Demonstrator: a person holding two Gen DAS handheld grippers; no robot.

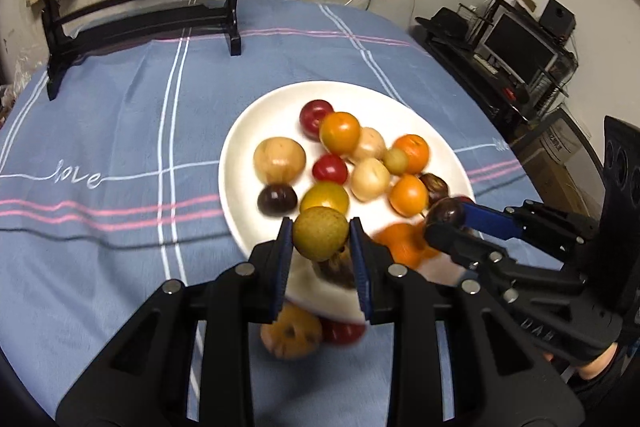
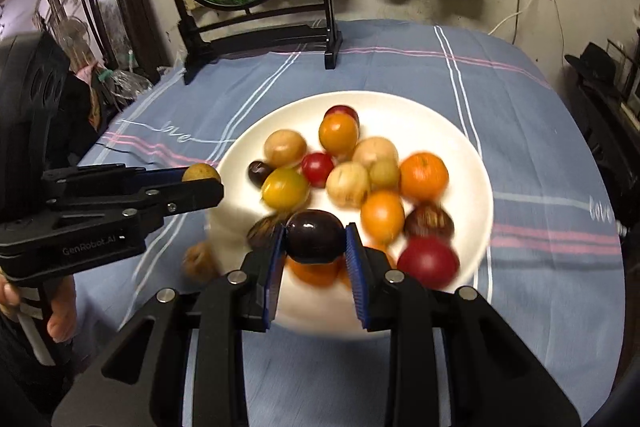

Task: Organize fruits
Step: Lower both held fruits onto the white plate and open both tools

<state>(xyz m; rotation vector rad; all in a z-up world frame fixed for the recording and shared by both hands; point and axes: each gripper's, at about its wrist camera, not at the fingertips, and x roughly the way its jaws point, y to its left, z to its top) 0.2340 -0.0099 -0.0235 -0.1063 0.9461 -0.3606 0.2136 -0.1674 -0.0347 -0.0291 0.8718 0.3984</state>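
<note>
A white plate [image 1: 256, 115] [image 2: 420, 115] on the blue striped cloth carries several small fruits: orange, red, tan, yellow and dark ones. My left gripper [image 1: 320, 239] hangs above the plate's near rim, shut on a round yellow-green fruit [image 1: 320, 233]. In the right wrist view that left gripper [image 2: 202, 177] comes in from the left with the same fruit [image 2: 201, 173]. Over the plate's front, my right gripper [image 2: 315, 239] is shut on a dark purple plum [image 2: 315, 237]. It also shows at the right of the left wrist view, the right gripper [image 1: 446, 217] with the plum [image 1: 446, 211].
A brownish fruit [image 1: 291, 333] [image 2: 198, 259] and a red one [image 1: 344, 331] lie on the cloth by the plate's near rim. A round painted screen on a black stand [image 1: 140, 7] [image 2: 256, 27] stands at the back. A desk with a monitor [image 1: 516, 47] is beyond the table's right edge.
</note>
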